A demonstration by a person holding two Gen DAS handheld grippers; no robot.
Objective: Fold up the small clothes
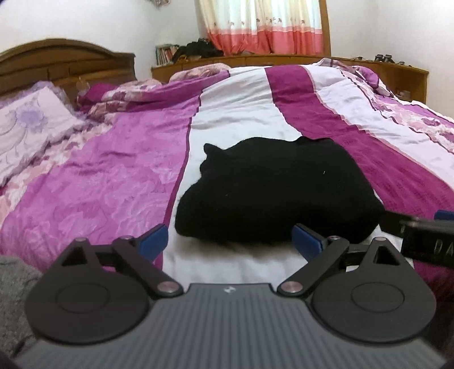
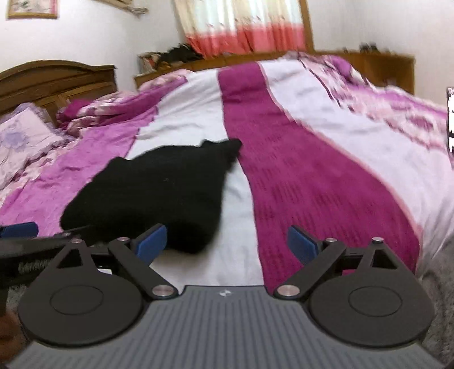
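Note:
A small black garment (image 1: 272, 190) lies folded in a compact bundle on the white stripe of the bedspread (image 1: 235, 113). My left gripper (image 1: 229, 241) is open and empty, just in front of the bundle's near edge. In the right wrist view the garment (image 2: 153, 190) lies to the left. My right gripper (image 2: 227, 241) is open and empty, over the bedspread (image 2: 283, 170) beside the bundle's right end. Its left pad (image 2: 150, 241) is close to the cloth; I cannot tell if it touches. Each gripper's tip shows at the edge of the other's view.
The bed has a purple, white and magenta striped cover. A pillow (image 1: 25, 125) and wooden headboard (image 1: 65, 62) are at the left. A wooden shelf (image 1: 283, 59) with dark items and a curtain (image 1: 264, 25) stand behind the bed. Grey fabric (image 1: 14, 283) lies at the near left.

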